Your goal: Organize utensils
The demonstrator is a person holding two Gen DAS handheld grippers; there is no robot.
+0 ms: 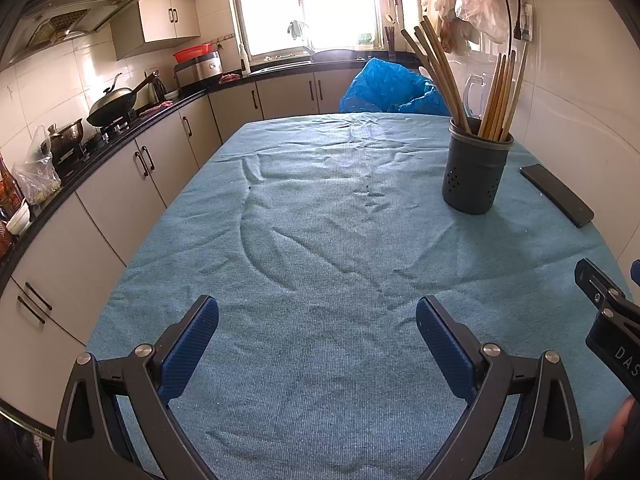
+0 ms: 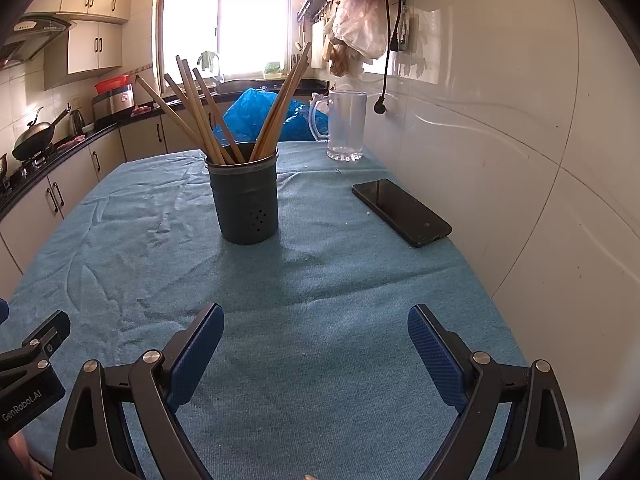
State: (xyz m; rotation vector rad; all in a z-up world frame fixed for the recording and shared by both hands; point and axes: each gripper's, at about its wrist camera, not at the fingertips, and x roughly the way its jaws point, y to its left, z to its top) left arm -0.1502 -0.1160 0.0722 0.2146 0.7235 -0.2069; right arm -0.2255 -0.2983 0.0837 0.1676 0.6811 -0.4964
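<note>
A dark grey utensil holder (image 1: 476, 168) stands upright on the blue cloth, far right in the left wrist view and centre-left in the right wrist view (image 2: 246, 198). Several wooden chopsticks (image 1: 472, 80) stand in it, fanned into two bunches (image 2: 236, 112). My left gripper (image 1: 318, 316) is open and empty, low over the near cloth. My right gripper (image 2: 316, 320) is open and empty, well short of the holder. The right gripper's body shows at the right edge of the left wrist view, and the left gripper's body at the left edge of the right wrist view.
A black phone (image 2: 402, 212) lies on the blue tablecloth (image 2: 320, 280) near the tiled wall (image 2: 520, 120). A clear glass jug (image 2: 346, 124) stands at the far right corner. A blue plastic bag (image 1: 392, 88) sits behind the table. Kitchen counter and stove (image 1: 112, 120) run along the left.
</note>
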